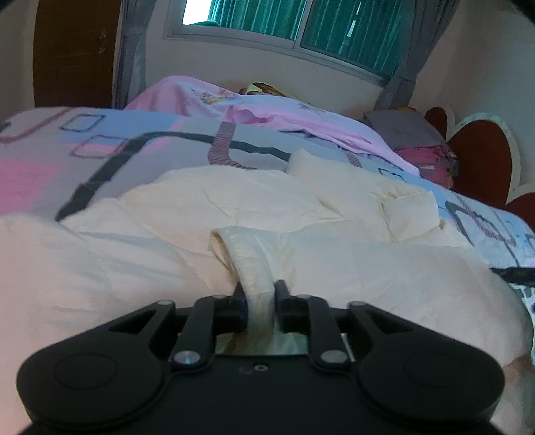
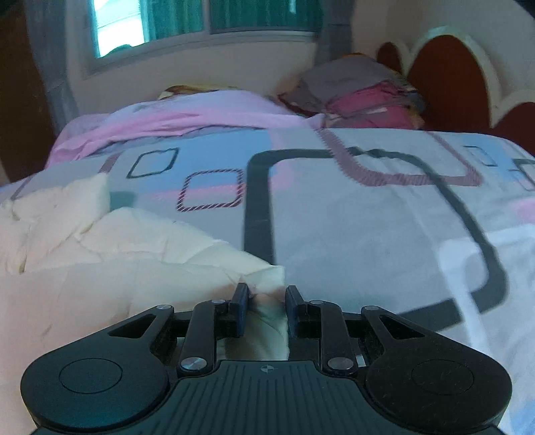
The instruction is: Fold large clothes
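In the left wrist view, the left gripper [image 1: 260, 294] has its two black fingers closed on a ribbed band, apparently a collar or cuff, of the cream garment [image 1: 207, 214]. The band rises from between the fingers and curls up to the left. The rest of the garment lies rumpled across the patterned bedsheet [image 1: 140, 144], spreading left, right and ahead of the gripper. Beyond it a pink blanket [image 1: 267, 113] is bunched near the wall below the window [image 1: 294, 23], and a stack of folded clothes [image 1: 418, 140] sits by the red headboard [image 1: 481, 160].

In the right wrist view, the right gripper [image 2: 266, 296] pinches a corner of the same cream garment [image 2: 117, 247] between its fingers. The cloth stretches away to the left over the bedsheet [image 2: 351, 234], whose grey and pink squares fill the right side. The pink blanket [image 2: 167, 120] and the stack of clothes [image 2: 361, 97] lie at the far edge, beside the headboard [image 2: 444, 77].
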`<state>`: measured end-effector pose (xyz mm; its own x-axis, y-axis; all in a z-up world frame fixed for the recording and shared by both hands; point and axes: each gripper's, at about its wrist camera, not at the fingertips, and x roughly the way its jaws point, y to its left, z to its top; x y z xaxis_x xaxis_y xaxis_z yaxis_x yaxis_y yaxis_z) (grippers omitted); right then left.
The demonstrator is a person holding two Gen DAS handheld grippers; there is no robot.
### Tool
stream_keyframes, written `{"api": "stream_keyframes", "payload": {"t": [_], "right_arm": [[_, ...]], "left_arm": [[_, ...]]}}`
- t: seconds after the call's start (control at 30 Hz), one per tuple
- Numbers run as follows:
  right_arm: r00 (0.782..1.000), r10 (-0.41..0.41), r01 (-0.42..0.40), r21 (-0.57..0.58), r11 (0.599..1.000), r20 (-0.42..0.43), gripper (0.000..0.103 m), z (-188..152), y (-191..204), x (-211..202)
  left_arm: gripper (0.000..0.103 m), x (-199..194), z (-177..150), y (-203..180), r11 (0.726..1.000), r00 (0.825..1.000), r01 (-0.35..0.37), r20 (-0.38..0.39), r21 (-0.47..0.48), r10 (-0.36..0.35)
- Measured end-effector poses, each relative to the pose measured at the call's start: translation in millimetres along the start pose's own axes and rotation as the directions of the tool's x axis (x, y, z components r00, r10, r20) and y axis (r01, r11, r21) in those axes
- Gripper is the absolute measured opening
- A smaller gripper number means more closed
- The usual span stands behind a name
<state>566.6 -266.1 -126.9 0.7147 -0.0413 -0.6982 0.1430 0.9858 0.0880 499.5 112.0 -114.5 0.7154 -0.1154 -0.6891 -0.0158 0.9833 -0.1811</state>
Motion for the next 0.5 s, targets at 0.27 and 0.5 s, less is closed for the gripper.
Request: {"api": "stream_keyframes", "payload": {"t": [0.27, 0.5], "right_arm": [[0.993, 0.101, -0.099, -0.024, 0.995, 0.058, 0.024, -41, 7, -92], [0.998, 0.027, -0.032, -0.087, 0.996, -0.052, 0.024, -71, 25, -73]], "left_arm": [[0.056, -65, -14, -24, 0.997, 0.987, 0.047, 0.151, 0.067, -0.057], [0.053, -14, -38, -35, 0.988, 0.996, 0.081, -0.032, 0.132, -0.078]]}}
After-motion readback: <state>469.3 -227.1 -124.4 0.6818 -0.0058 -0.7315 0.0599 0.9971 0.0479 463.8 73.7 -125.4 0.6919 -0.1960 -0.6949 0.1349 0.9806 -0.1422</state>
